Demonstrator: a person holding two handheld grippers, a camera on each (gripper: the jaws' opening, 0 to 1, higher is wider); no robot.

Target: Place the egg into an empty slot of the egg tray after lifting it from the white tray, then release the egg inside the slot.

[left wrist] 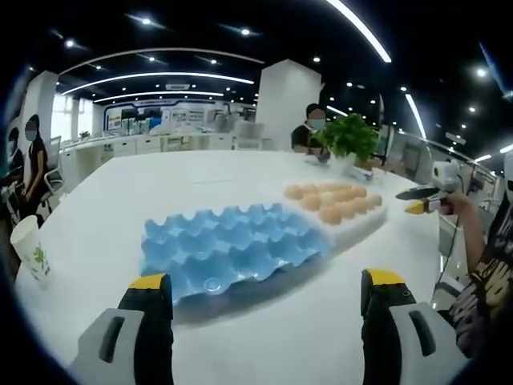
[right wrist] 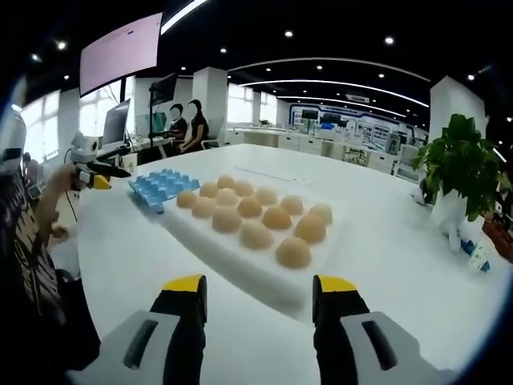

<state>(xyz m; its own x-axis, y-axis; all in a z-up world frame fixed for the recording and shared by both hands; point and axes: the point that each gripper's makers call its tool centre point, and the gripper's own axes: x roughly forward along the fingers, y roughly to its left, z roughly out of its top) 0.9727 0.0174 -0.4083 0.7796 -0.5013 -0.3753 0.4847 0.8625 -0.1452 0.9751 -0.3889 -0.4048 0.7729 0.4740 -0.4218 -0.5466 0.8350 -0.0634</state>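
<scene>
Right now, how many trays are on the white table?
2. A blue moulded egg tray, its slots empty, lies nearest in the left gripper view. A thick white tray holding brown eggs sits beside the blue one's far end.

The left gripper view looks low across the bench (left wrist: 120, 200) from beside the blue egg tray (left wrist: 232, 249), the white tray (left wrist: 353, 220) beyond it. The right gripper view faces from the opposite end, close to the white tray (right wrist: 240, 249). Both views share the two trays
</scene>
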